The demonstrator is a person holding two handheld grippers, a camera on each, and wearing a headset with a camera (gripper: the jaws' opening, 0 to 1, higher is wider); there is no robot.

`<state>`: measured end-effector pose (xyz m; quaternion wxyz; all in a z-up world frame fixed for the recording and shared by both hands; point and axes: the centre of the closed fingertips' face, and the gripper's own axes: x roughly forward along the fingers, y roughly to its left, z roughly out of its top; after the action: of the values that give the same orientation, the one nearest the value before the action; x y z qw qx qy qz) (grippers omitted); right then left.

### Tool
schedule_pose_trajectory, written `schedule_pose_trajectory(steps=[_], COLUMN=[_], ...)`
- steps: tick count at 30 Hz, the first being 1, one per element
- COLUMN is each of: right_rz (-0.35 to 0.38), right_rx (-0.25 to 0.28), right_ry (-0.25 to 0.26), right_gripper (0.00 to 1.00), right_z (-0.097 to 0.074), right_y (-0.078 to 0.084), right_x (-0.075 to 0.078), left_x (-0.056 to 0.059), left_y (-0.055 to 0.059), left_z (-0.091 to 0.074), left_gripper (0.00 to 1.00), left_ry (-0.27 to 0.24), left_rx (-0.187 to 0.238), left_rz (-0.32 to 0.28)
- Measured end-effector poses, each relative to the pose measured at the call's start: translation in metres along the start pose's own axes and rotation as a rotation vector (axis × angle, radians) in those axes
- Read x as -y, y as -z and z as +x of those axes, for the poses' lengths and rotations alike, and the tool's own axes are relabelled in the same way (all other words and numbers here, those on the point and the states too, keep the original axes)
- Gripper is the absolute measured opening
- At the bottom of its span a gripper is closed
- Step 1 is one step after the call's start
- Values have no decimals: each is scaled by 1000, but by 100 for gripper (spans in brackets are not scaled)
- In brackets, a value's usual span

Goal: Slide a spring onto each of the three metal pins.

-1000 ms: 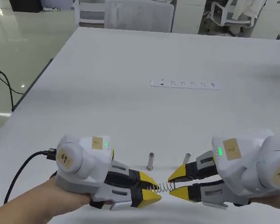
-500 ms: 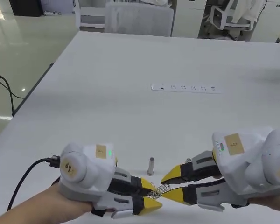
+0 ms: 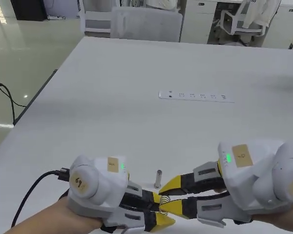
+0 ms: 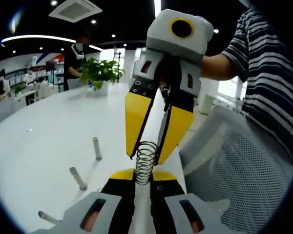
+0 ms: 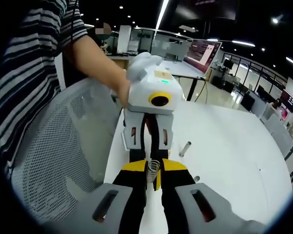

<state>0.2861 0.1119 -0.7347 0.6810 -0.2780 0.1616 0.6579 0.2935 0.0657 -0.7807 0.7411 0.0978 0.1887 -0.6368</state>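
A short metal spring (image 4: 144, 163) is pinched between my two grippers, which meet tip to tip. My left gripper (image 4: 136, 176) is shut on its near end. My right gripper (image 4: 145, 155) reaches in from above, its yellow jaws closed against the far end. From the right gripper view, the spring (image 5: 154, 168) sits between my right gripper's (image 5: 154, 170) tips. In the head view both grippers, left (image 3: 161, 215) and right (image 3: 162, 201), hover low over the table's near edge. One upright pin (image 3: 158, 178) stands just behind them. Three pins (image 4: 96, 147) (image 4: 78, 178) (image 4: 46, 217) stand on the table.
The white table (image 3: 136, 97) stretches away with a white power strip (image 3: 195, 96) lying across its middle. A black cable (image 3: 34, 185) trails from the left gripper. Chairs (image 3: 146, 22) stand past the far edge. A mesh chair back (image 5: 63, 156) is close behind me.
My right gripper has moved left toward the left one, and its jaws have narrowed from wide open onto the spring. Both grippers sit lower and closer together.
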Motion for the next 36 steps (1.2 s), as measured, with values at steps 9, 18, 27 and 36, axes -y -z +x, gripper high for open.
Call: schedule_pose_trajectory(steps=[9, 18, 27, 36], right_rz=[0, 3, -6, -16], right_rx=[11, 6, -10, -44], right_ry=[8, 9, 13, 21], right_gripper=[7, 7, 7, 7], right_z=[2, 4, 7, 9], right_y=[-1, 1, 5, 16], right_x=[-1, -1, 0, 2], left_x=[-1, 0, -3, -6], left_y=[4, 6, 4, 10], left_z=[-3, -4, -4, -16], left_gripper=[3, 4, 13, 21], left_ry=[-11, -16, -33, -62], left_rx=[-13, -21, -16, -22], left_rz=[-17, -43, -50, -83])
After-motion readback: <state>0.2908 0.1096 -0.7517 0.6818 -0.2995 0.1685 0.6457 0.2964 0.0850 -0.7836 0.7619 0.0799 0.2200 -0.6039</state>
